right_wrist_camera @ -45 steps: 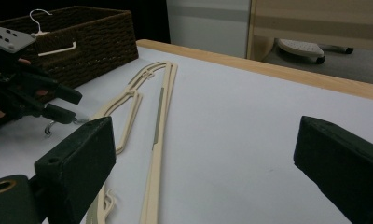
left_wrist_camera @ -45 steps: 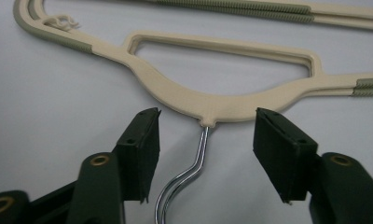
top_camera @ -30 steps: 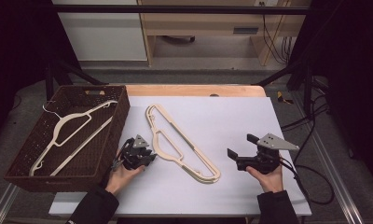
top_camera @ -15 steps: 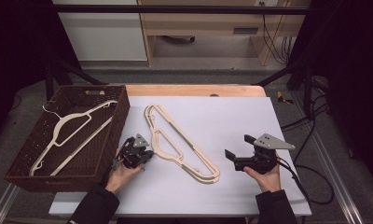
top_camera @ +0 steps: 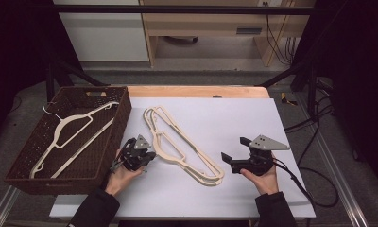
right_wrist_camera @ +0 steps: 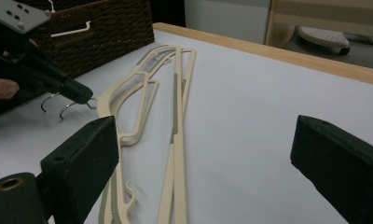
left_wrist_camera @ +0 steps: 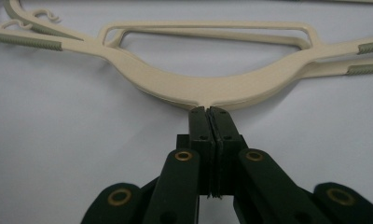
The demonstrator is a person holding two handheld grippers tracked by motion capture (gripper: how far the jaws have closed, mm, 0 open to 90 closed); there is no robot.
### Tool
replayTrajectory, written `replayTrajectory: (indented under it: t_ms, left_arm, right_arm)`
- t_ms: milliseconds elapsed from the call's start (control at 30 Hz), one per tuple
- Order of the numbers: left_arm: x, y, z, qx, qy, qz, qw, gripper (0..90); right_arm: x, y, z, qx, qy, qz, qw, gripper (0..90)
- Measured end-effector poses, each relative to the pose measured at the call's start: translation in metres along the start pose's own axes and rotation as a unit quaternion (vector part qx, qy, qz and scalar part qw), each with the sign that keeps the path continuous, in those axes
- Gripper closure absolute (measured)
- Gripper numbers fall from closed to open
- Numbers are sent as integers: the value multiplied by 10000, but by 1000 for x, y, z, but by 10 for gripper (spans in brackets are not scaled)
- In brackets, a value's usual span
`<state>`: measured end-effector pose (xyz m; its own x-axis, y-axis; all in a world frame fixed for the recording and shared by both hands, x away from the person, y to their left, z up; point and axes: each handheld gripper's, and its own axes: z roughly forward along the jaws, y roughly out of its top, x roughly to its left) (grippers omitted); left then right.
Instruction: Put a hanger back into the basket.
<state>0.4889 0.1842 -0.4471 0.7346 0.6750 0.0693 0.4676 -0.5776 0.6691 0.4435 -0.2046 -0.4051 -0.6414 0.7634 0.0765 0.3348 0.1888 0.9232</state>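
The left gripper (left_wrist_camera: 207, 111) has just closed, clamped on the hooks of the hangers (top_camera: 182, 144) near the desk's (top_camera: 234, 118) left edge. The right gripper's (top_camera: 235, 152) jaws stand apart, holding nothing.

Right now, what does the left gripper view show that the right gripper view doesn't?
Left gripper view: the left gripper up close, jaws closed together, tips against the neck of the cream hangers. Right gripper view: the right gripper, jaws wide apart with nothing between them, plus the wicker basket and wire hooks beside the other gripper's tip. Shared: the hangers lying on the white table.
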Motion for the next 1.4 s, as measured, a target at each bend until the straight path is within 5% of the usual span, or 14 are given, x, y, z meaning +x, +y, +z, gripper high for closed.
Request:
replayTrajectory:
  t_ms: [300, 733, 1400]
  left_arm:
    - [-6, 8, -12, 56, -25, 22, 10000, 887]
    - [-17, 19, -31, 124, -14, 74, 9999, 886]
    - [-23, 25, -44, 37, -12, -8, 10000, 887]
  right_arm:
    - [20, 12, 16, 12, 298, -144, 9995, 107]
    - [63, 30, 63, 180, 727, -400, 9964, 150]
    - [97, 16, 115, 897, 818, -789, 9895, 213]
